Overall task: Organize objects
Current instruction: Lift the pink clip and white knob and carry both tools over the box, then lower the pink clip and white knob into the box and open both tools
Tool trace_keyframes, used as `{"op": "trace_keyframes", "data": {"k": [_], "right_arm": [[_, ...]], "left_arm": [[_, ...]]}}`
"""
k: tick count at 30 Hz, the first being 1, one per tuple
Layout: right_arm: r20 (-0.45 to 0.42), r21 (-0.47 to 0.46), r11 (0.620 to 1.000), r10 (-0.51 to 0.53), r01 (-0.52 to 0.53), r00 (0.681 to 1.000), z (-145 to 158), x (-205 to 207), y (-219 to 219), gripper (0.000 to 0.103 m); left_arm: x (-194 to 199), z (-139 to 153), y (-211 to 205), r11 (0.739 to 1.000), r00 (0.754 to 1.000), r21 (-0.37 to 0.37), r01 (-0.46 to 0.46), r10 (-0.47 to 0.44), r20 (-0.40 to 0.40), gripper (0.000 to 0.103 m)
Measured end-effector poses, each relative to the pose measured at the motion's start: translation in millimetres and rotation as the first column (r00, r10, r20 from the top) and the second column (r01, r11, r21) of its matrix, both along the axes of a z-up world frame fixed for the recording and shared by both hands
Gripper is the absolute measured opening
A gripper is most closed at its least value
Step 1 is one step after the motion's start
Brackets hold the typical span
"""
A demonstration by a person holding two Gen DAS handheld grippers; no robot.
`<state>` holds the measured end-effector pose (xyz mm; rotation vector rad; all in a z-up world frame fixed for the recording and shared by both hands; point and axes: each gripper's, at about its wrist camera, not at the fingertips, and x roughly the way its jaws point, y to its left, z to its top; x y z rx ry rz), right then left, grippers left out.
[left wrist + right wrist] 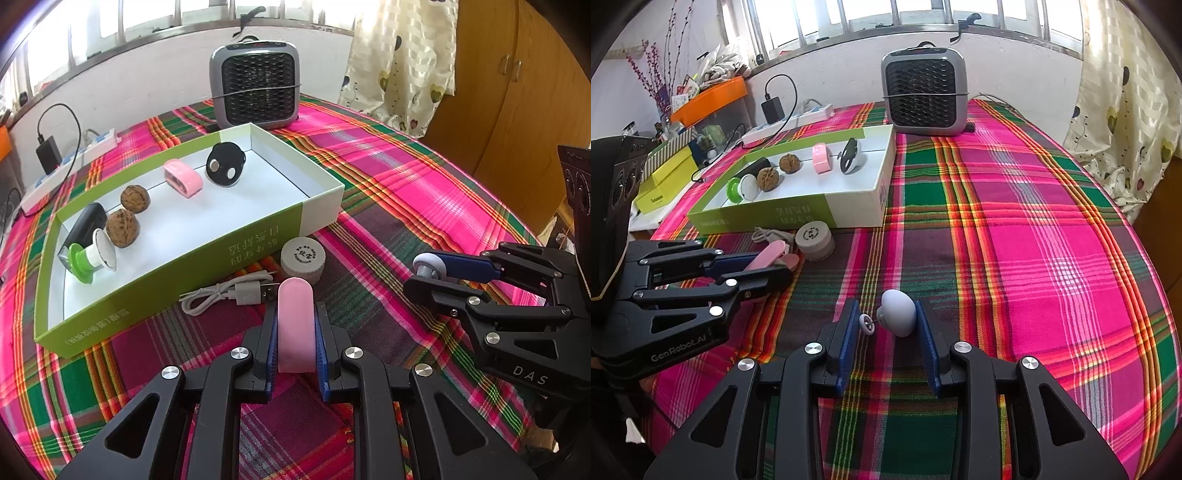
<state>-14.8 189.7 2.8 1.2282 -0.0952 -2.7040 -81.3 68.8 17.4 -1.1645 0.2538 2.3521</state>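
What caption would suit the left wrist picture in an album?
Left gripper shut on a pink clip, beside a green box holding walnuts and small gadgets.

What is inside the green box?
Inside the box: two walnuts, a pink clip, a black round thing, a green-white piece, a black case, partly covered.

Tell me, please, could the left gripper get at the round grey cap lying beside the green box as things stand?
Probably not yet: the left gripper is shut on a pink piece, so its jaws are occupied. The grey cap lies just ahead on the cloth, with only the white cable nearby.
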Motion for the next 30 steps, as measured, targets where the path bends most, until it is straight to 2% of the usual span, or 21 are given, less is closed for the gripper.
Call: {"op": "trace_keyframes", "data": {"k": [16,30], "right_arm": [[-0.044,0.016,1.0,0.01,-0.009,0.999,19.6,-2.5,-0.9,0.033],[-0.091,0.024,0.997,0.071,-0.069,0.993,42.0,-28.8,-12.9,0.033]], "left_arm": [[3.9,21.6,-5.5,0.999,0.999,0.036,-0.009,0.01,-0.041,0.015],[-14.2,39.7,-24.2,0.996,0.995,0.057,-0.062,0.067,-0.074,0.015]]}}
